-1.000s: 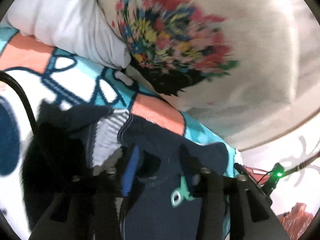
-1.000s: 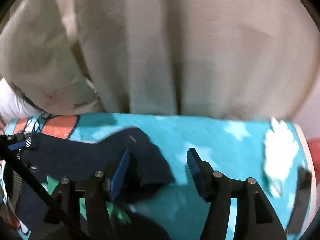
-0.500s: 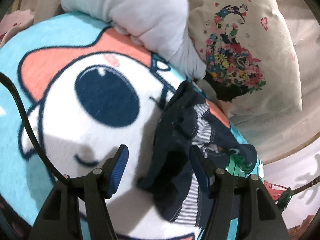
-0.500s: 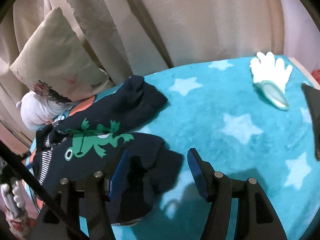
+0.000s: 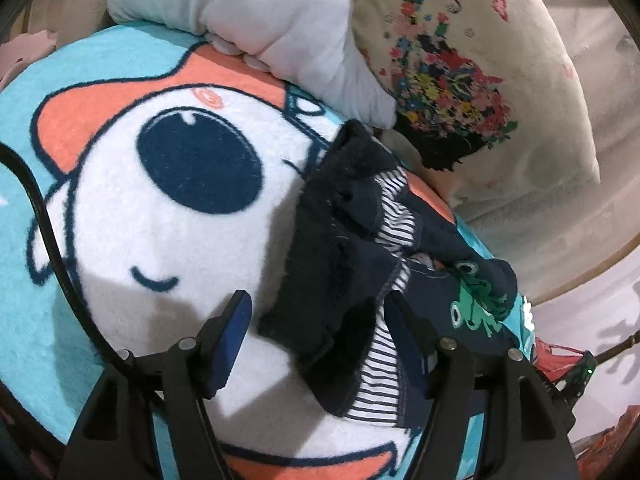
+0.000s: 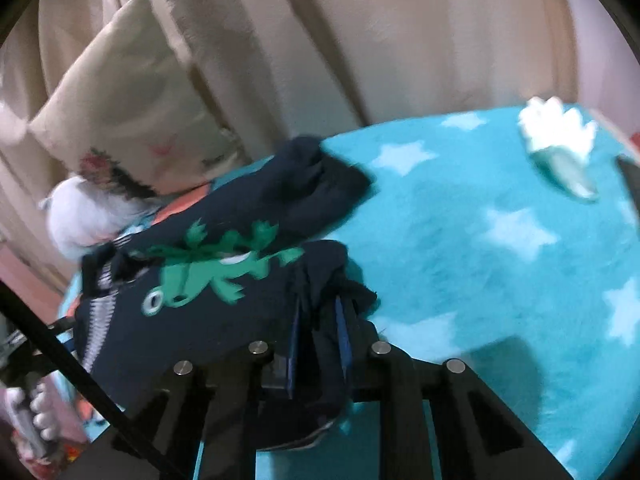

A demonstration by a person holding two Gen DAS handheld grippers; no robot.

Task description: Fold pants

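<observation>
Pants [image 6: 224, 280]: lying crumpled on blanket [image 6: 480, 240]. Right hand-held gripper [image 6: 320, 344]: closing, pinching pant hem. Left hand-held gripper [image 5: 320, 332]: opening, straddling waistband, not pressing.

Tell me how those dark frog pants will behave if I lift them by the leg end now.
Probably floppy: the pants lie bunched and creased on the blanket, so the free part should sag and trail. Likely light, being small thin knit. The right gripper, jaws closing on a fold of cloth, may hold only one layer, so the grip could slip.
</observation>
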